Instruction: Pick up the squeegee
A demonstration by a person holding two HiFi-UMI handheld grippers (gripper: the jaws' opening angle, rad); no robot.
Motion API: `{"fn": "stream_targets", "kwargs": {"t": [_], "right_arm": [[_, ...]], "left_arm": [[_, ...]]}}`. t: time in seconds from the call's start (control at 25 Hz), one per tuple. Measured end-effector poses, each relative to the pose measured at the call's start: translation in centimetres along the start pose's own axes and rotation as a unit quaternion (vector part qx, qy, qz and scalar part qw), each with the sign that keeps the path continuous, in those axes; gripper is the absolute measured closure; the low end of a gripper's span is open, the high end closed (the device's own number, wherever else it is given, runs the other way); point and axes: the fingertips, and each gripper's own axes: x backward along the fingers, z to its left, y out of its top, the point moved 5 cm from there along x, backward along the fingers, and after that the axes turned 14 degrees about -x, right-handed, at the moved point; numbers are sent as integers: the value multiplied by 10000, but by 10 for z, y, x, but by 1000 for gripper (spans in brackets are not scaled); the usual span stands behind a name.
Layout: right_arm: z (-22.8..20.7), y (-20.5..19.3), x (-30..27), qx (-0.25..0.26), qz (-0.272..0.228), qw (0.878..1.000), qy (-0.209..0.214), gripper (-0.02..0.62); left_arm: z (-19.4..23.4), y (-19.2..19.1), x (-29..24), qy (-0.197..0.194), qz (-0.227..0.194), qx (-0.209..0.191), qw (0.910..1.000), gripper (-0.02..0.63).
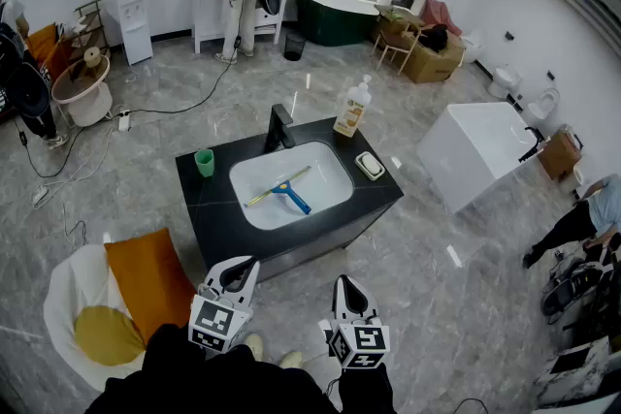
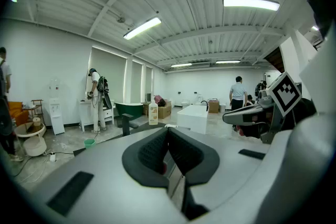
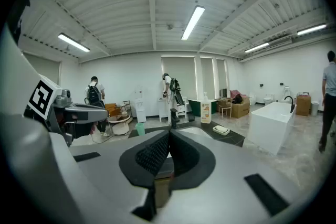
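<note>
In the head view, your left hand-held gripper (image 1: 240, 269) and right hand-held gripper (image 1: 347, 287) sit side by side and apart from each other, both aimed at the black bench (image 1: 209, 204). The squeegee (image 1: 281, 189) lies in the white sink (image 1: 325, 181) set in that bench, ahead of both hand-held grippers, well clear of them and touched by neither. Beyond the left hand-held gripper, a green cup (image 1: 205, 163) stands on the bench left of the sink. A faucet (image 1: 279, 126) rises at the sink's far rim. Ahead of the right hand-held gripper are a soap bottle (image 1: 353, 109) and a soap dish (image 1: 370, 165).

In the left gripper view, your jaws are closed pad to pad with nothing between them. The bench with the cup, faucet and bottle lies past their tips.

In the right gripper view, your jaws are likewise pressed together and empty. The faucet stands straight beyond the tips, with the bottle and soap dish a little to the right.
</note>
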Motion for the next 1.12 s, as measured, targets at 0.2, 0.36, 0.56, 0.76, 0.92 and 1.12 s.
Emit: {"fn": "stream_targets", "kwargs": {"t": [0.2,0.36,0.56,0.76,0.92,1.12], "right_arm": [[-1,1,1,-20,-9,10000,-48,581],[-3,3,-1,-9,-19,9999,-110,580],[-1,10,-7,34,-79,9998,-174,580],[7,19,-14,19,-141,9998,-159,580],[7,20,-24,49,-133,9998,-142,580],[6,22,-42,73,-131,9999,-79,580]], "left_arm": [[0,2,-1,-27,-1,-4,10000,584],[1,3,-3,-78,-1,-38,10000,584],[8,7,-7,-89,-52,-93,9999,584],[19,10,-9,-74,-102,-155,9998,584],[27,11,-14,-61,-100,-139,9998,584],[38,6,-25,-6,-77,-168,9998,584]]}}
